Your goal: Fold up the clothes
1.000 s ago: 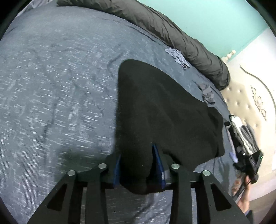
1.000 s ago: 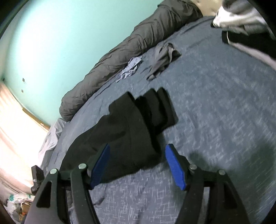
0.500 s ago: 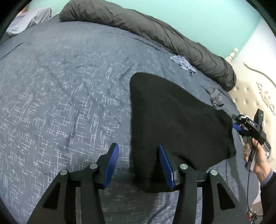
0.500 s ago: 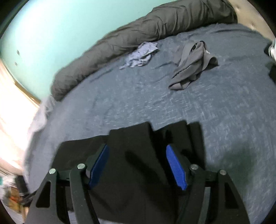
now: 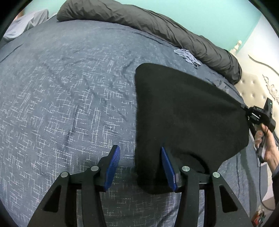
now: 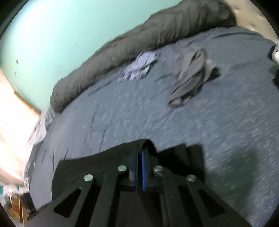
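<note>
A black garment (image 5: 188,108) lies spread on the grey-blue bedspread (image 5: 69,97), its near edge reaching between the half-open fingers of the left gripper (image 5: 140,165), which press on nothing. The right gripper (image 6: 140,157) is closed tight on the garment's far right corner, pulling it to a point. Far off, a rolled dark duvet (image 5: 157,29) runs along the green wall (image 5: 209,15), with a small light-blue rag (image 5: 187,55) beside it. Only the right wrist view shows a crumpled grey garment (image 6: 191,76) lying clear on the bedspread; only the left wrist view shows the person's hand (image 5: 268,145) gripping the right handle.
</note>
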`<state>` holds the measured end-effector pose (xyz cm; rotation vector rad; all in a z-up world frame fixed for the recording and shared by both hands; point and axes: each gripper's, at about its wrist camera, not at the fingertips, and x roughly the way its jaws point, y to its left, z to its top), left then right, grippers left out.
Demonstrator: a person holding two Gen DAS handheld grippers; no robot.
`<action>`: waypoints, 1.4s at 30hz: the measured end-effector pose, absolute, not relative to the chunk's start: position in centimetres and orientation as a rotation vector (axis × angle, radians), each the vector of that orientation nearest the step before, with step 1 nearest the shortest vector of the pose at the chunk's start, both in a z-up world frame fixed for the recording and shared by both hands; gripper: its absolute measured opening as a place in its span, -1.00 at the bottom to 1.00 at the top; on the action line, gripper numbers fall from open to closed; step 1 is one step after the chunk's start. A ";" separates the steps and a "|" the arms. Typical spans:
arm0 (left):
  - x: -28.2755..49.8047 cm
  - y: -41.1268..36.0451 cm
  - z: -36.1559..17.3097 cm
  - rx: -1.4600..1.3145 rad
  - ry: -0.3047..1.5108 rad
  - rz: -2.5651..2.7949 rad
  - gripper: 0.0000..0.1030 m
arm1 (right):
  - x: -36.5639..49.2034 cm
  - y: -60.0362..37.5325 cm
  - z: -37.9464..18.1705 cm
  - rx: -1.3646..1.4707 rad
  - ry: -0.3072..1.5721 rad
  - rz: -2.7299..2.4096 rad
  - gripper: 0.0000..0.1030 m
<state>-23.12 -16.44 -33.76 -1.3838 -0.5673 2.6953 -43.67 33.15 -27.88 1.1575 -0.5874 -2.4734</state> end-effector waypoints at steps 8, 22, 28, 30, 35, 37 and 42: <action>-23.3 -16.4 -34.2 -1.400 -0.552 2.684 0.06 | -46.2 33.6 -31.5 1.341 -0.596 -2.454 -0.84; -22.2 -16.6 -33.3 -1.373 -0.568 2.693 0.07 | -36.1 36.3 -30.2 1.338 -0.550 -2.356 -0.15; -21.6 -17.1 -33.0 -1.369 -0.569 2.694 0.07 | -34.4 35.9 -32.1 1.392 -0.559 -2.327 -0.38; -21.5 -17.3 -33.1 -1.372 -0.572 2.690 0.07 | -34.2 35.7 -32.2 1.400 -0.530 -2.348 -0.74; -21.4 -17.9 -33.3 -1.381 -0.577 2.675 -0.02 | -34.3 37.2 -31.3 1.359 -0.541 -2.419 -0.99; -21.4 -17.9 -33.3 -1.383 -0.579 2.669 -0.06 | -34.4 37.5 -31.0 1.358 -0.537 -2.454 -0.99; -20.5 -17.6 -32.3 -1.355 -0.552 2.683 -0.07 | -34.2 36.4 -30.4 1.352 -0.514 -2.472 -0.99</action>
